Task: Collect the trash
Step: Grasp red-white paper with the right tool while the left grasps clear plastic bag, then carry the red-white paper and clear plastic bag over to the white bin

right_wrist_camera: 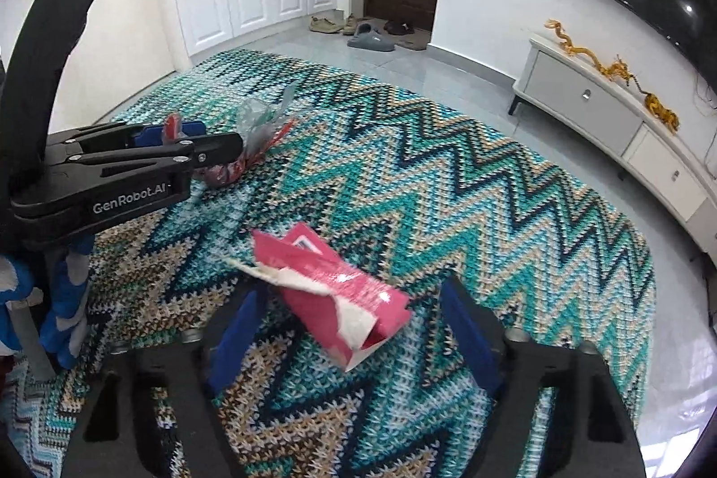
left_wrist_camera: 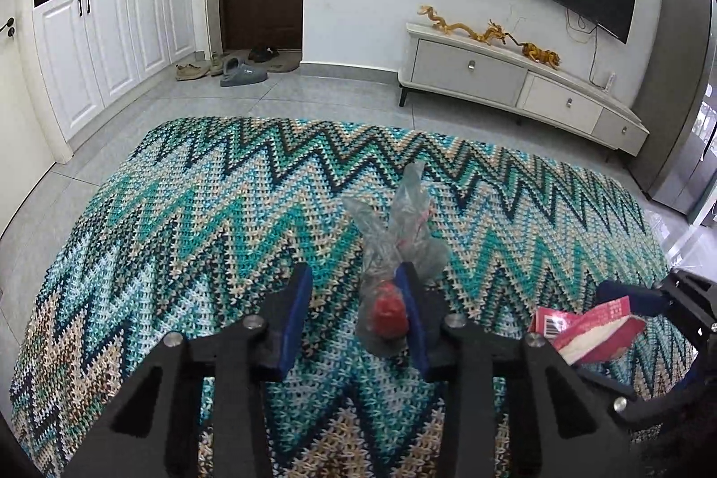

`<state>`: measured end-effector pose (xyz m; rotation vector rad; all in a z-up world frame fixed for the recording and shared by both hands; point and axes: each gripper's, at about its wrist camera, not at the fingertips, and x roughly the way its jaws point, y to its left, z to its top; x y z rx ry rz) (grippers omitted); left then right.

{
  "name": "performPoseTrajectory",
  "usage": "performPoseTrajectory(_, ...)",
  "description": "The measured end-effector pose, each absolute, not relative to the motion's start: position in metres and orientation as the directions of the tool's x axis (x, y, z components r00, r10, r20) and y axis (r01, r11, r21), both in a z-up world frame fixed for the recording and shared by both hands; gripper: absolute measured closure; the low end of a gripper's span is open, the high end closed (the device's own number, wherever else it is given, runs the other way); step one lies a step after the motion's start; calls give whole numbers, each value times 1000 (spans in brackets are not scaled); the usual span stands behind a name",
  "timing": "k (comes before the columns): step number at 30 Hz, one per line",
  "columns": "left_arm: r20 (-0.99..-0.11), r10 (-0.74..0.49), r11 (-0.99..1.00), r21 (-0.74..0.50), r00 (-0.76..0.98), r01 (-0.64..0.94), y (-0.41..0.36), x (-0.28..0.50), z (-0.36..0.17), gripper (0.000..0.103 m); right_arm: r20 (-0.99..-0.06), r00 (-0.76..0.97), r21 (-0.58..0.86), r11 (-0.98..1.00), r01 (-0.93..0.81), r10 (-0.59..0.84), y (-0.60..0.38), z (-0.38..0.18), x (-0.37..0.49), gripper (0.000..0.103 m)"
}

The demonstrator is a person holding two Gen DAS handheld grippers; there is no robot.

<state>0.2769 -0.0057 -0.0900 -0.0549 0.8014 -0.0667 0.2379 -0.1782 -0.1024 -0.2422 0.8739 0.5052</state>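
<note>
One rug, two grippers, two pieces of trash.
One zigzag rug (left_wrist_camera: 201, 209) is spread on the floor. One clear bag (left_wrist_camera: 390, 254) lies between the parted fingers of the left gripper (left_wrist_camera: 354, 325), only one pad touching. One pink wrapper (right_wrist_camera: 331, 290) lies between the right gripper (right_wrist_camera: 354, 339), fingers apart.

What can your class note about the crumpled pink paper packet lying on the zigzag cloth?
The crumpled pink paper packet is glossy pink outside and white inside, torn open with ragged white edges. A barcode shows on one end. It lies flattened and askew on the teal zigzag knitted cloth, between the blue pads of the right gripper. The far pad seems clear of it; whether the near one touches cannot be told.
</note>
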Motion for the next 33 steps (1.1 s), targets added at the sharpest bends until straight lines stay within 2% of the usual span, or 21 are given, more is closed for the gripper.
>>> performPoseTrajectory(5,-715,-84,996,-79,694,39,-3,276,-90,70,-764,537,27,849,-527,358,-181,-100,231,49)
performPoseTrajectory(9,-712,-73,997,-56,698,47,-4,274,-90,77,-753,544,49,856,-515,371,-188,-97,227,64)
performPoseTrajectory(13,-708,-63,998,-32,703,56,-16,270,-87,87,-746,549,59,859,-509,377,-191,-95,221,74)
performPoseTrajectory(16,-706,-52,998,-13,706,60,-20,269,-86,92,-742,563,43,864,-502,365,-190,-93,214,80)
performPoseTrajectory(18,-703,-44,998,-3,709,59,-23,266,-85,94,-738,569,45,869,-493,361,-191,-92,209,88)
performPoseTrajectory(25,-703,-57,998,-33,709,48,-16,248,-81,96,-720,598,60,890,-452,352,-200,-83,186,91)
performPoseTrajectory(33,-679,-93,996,-65,728,66,-18,211,-60,96,-655,669,70,910,-408,351,-211,-54,146,92)
